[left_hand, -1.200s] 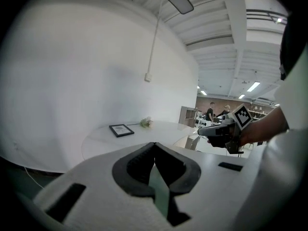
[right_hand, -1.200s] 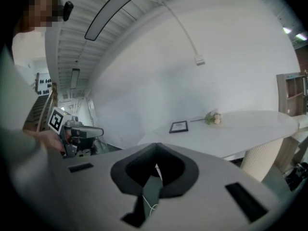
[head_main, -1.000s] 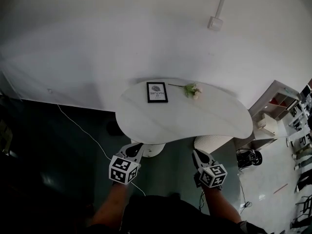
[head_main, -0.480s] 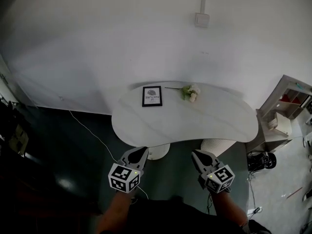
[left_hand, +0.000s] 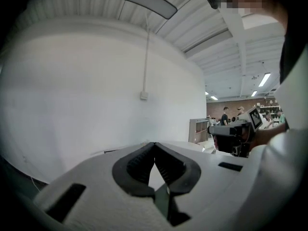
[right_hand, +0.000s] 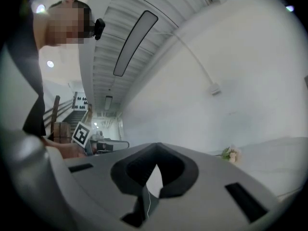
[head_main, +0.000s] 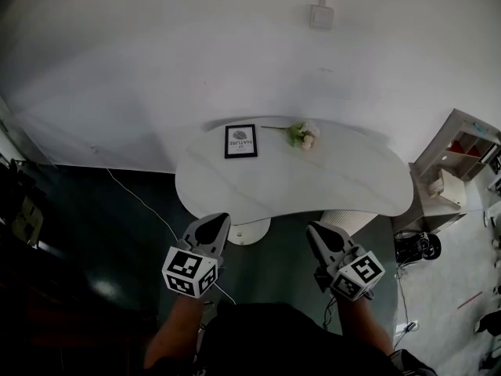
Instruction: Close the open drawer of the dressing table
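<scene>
Left gripper (head_main: 215,224) and right gripper (head_main: 317,233) hovered before the dressing table (head_main: 329,182), jaws together and empty, presumably readied to push its unseen drawer.

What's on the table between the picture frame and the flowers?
Nothing separate: in the head view, only the bare white top of the dressing table lies between the picture frame and the flowers, crossed by the flowers' own thin stem.

One counter (head_main: 313,186) carries one framed picture (head_main: 240,141) and one flower sprig (head_main: 300,135), both at its far edge. Two tools sit at the near side: the left tool (head_main: 211,225) and the right tool (head_main: 320,235). One wall box (head_main: 320,16) far, one shelf unit (head_main: 462,151) right.
</scene>
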Demonstrator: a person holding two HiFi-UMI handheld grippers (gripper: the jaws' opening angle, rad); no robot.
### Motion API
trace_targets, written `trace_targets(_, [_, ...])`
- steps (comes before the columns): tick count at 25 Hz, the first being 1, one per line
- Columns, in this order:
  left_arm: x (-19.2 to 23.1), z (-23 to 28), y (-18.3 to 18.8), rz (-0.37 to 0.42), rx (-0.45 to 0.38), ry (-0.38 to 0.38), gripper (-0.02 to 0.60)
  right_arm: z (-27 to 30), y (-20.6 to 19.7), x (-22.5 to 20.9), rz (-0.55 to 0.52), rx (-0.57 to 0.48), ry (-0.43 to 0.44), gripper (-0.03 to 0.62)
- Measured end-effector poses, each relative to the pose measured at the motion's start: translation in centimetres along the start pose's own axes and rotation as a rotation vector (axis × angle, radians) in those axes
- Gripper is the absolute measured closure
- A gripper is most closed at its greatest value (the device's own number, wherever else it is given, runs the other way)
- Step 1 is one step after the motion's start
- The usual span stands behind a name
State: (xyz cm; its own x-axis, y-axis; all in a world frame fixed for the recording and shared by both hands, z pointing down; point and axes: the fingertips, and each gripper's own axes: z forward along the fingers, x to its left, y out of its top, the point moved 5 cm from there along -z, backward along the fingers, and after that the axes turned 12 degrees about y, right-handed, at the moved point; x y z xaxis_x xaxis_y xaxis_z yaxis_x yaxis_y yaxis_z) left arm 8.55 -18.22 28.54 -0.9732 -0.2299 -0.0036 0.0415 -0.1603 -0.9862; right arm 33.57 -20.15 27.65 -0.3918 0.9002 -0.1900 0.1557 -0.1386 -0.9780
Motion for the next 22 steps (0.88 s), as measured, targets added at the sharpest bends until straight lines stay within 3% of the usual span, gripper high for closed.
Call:
trace_targets(5, [2.1, -0.9, 0.3, -0.023, -0.030, 0.011, 0.581, 1.1, 0.5, 0.7, -0.085, 0.032, -0.023, 0.591])
trace_targets(13, [5.1, -1.4, -0.2, -0.052, -0.042, 0.037, 0.581, 2.3, -0.7, 0.9, -0.048, 0.065, -0.058, 0.591])
trace_targets(22, [6.2, -1.9, -0.3, -0.053, -0.045, 0.048, 0.581, 3.3, -1.0, 1.5, -0.058, 0.076, -0.040, 0.591])
